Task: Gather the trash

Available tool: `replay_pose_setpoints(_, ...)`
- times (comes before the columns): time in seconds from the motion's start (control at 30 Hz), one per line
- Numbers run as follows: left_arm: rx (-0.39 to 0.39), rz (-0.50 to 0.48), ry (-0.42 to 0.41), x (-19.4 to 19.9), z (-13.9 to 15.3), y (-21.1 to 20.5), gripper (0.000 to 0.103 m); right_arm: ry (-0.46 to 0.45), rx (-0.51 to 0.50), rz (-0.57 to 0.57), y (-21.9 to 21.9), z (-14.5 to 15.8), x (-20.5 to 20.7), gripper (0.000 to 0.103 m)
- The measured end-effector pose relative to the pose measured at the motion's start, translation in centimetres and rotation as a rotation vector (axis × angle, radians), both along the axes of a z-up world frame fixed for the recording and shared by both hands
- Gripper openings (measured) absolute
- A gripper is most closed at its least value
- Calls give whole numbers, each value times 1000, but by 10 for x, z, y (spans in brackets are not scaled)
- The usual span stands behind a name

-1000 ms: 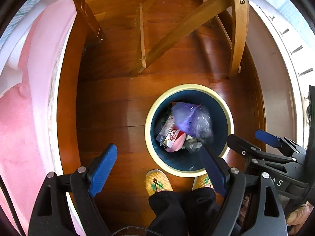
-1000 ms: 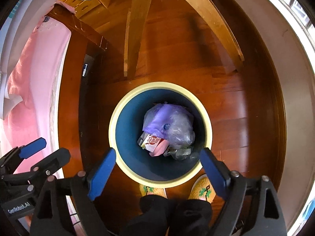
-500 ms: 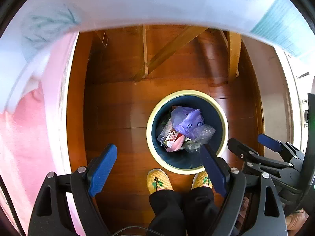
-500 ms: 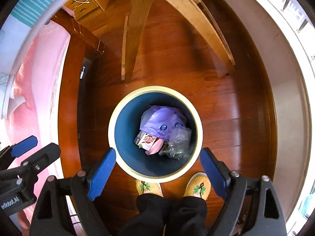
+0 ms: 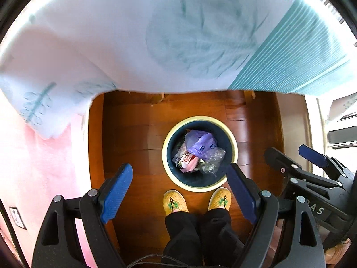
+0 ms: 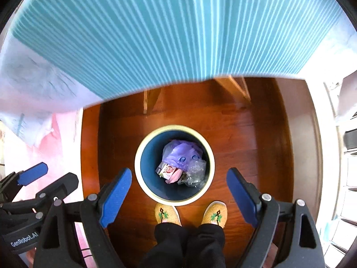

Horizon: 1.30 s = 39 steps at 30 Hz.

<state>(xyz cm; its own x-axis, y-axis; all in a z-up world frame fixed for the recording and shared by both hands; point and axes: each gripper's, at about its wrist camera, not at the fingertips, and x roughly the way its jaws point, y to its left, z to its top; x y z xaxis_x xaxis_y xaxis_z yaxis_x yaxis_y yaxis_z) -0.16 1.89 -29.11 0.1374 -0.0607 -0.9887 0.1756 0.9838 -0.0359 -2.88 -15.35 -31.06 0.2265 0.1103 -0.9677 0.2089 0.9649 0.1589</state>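
Observation:
A round dark blue bin (image 5: 170,149) (image 6: 146,167) with a cream rim stands on the wooden floor far below me. Inside it lie a purple plastic bag (image 5: 200,145) (image 6: 181,154), a crumpled clear wrapper (image 5: 212,162) (image 6: 195,172), a small printed carton (image 5: 186,157) (image 6: 168,169) and something pink. My left gripper (image 5: 179,192) hangs high above the bin, pointing down, open and empty. My right gripper (image 6: 178,197) is beside it, also open and empty. The right gripper also shows at the right edge of the left wrist view (image 5: 294,158).
A table edge with a white leaf-print and teal striped cloth (image 5: 178,33) (image 6: 178,26) fills the top of both views. Pink fabric (image 5: 40,167) lies at the left. A person's yellow slippers (image 5: 175,202) (image 6: 166,214) and dark trouser legs stand just before the bin. Wooden legs (image 6: 236,87) show beyond.
Both grippers have risen; the bin looks smaller and farther below. The tablecloth edge has come down into the top of both views, hiding most of the wooden frame.

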Motion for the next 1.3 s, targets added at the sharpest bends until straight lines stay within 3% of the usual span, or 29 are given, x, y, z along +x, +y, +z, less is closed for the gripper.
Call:
replay_pose_setpoints(0.47, -26, -32, -112, 1, 133, 9, 85, -79, -39, 9, 7, 138, -4, 88)
replay_pose_setpoints(0.67, -59, -43, -240, 2, 210, 18, 85, -154, -56, 21, 14, 212, -9, 88)
replay_pose_setpoints(0.87, -71, -39, -372, 2, 263, 21, 85, -262, -120, 36, 30, 274, -14, 88)
replay_pose_setpoints(1.13, -79, -2, -493, -3, 308, 22, 85, -399, -132, 32, 33, 328, -17, 88)
replay_pose_setpoints(1.3, -79, 51, -517, -2, 321, 19, 85, -453, -154, 89, 32, 346, -9, 88)
